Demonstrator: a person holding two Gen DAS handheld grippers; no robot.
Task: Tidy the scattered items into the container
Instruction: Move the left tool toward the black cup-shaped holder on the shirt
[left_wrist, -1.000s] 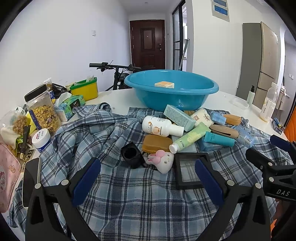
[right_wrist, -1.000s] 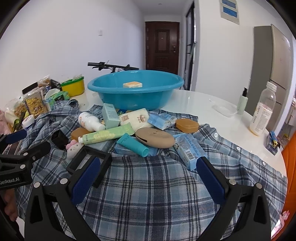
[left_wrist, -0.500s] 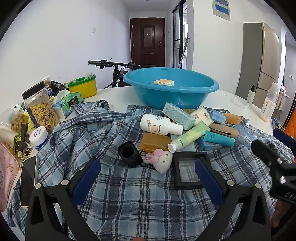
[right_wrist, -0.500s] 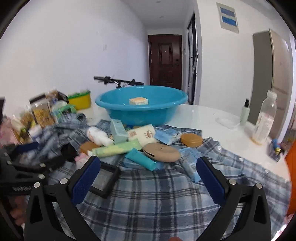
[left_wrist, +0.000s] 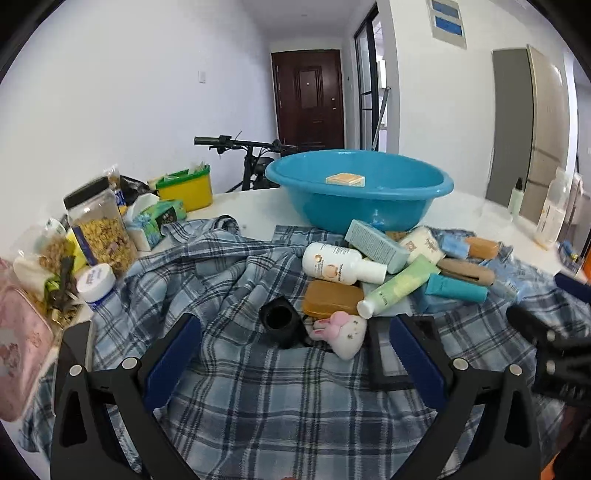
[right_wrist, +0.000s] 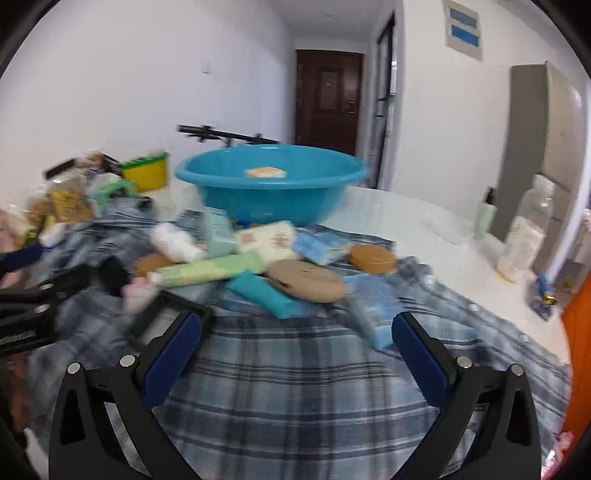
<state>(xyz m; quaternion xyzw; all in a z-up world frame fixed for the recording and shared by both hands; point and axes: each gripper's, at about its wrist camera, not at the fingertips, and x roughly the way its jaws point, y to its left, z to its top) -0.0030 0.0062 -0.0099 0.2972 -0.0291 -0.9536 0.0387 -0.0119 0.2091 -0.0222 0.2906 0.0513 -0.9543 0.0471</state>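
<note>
On the table's left edge, a jar of cereal (left_wrist: 101, 229) and a yellow tub (left_wrist: 186, 184) stand beside a rumpled plaid shirt (left_wrist: 229, 373) that carries the scattered toiletries. The left gripper (left_wrist: 295, 354) hovers low over the cloth, its blue-padded fingers (left_wrist: 171, 358) wide apart and holding nothing; it has edged closer to the pile than a second ago, and a black cup (left_wrist: 279, 325) and a pink rabbit toy (left_wrist: 341, 332) lie just ahead of it. Next to them come an amber soap bar (left_wrist: 332, 299), a white bottle (left_wrist: 341, 262), a pale green tube (left_wrist: 399, 286), a teal tube (left_wrist: 456, 290) and a tan oval case (right_wrist: 306, 280), heaped touching one another near the middle of the table. Behind the heap sits the blue basin (left_wrist: 360, 192), the container, with one orange sponge (left_wrist: 345, 179) already inside. Toward the right edge, the right gripper (right_wrist: 295, 354) also shows its fingers spread and empty; its view is smeared with motion and has swung and risen within the last second, which suggests it is heading for the heap, though which item it wants cannot be told. A clear bottle (right_wrist: 526, 236) stands at the far right edge. By appearances the tidying has barely begun: nearly everything is outside the basin.
</note>
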